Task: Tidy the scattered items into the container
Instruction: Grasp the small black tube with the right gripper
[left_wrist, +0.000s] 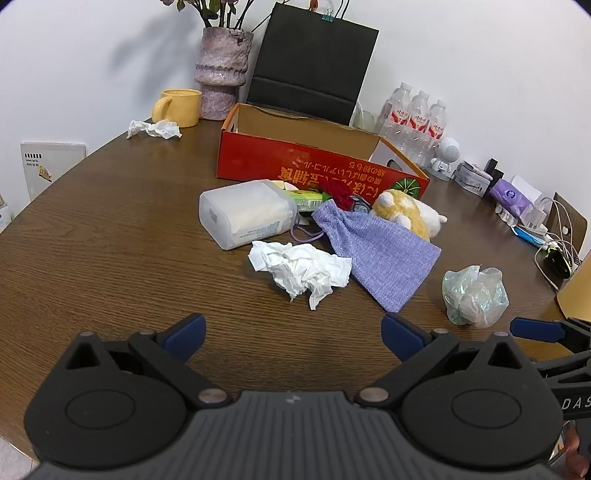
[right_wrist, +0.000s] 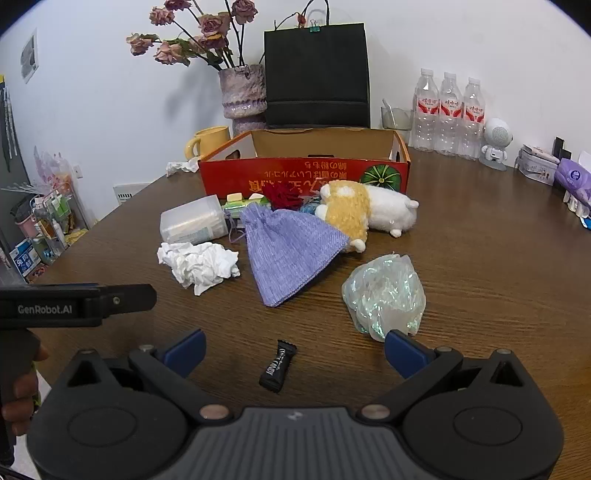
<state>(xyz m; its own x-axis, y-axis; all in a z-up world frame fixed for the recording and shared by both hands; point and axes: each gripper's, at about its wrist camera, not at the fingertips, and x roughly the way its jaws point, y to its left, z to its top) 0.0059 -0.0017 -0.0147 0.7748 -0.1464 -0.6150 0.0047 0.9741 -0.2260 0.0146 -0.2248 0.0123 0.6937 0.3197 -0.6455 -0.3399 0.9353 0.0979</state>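
An open red cardboard box stands at the back of the brown table. In front of it lie a clear plastic case, crumpled white tissue, a purple cloth pouch, a yellow-and-white plush toy, a crumpled clear plastic bag and a black candy wrapper. My left gripper is open and empty, short of the tissue. My right gripper is open and empty, around the wrapper and beside the bag.
A yellow mug, a purple vase, a black paper bag and water bottles stand behind the box. More tissue lies by the mug. Chargers and cables sit at the right edge.
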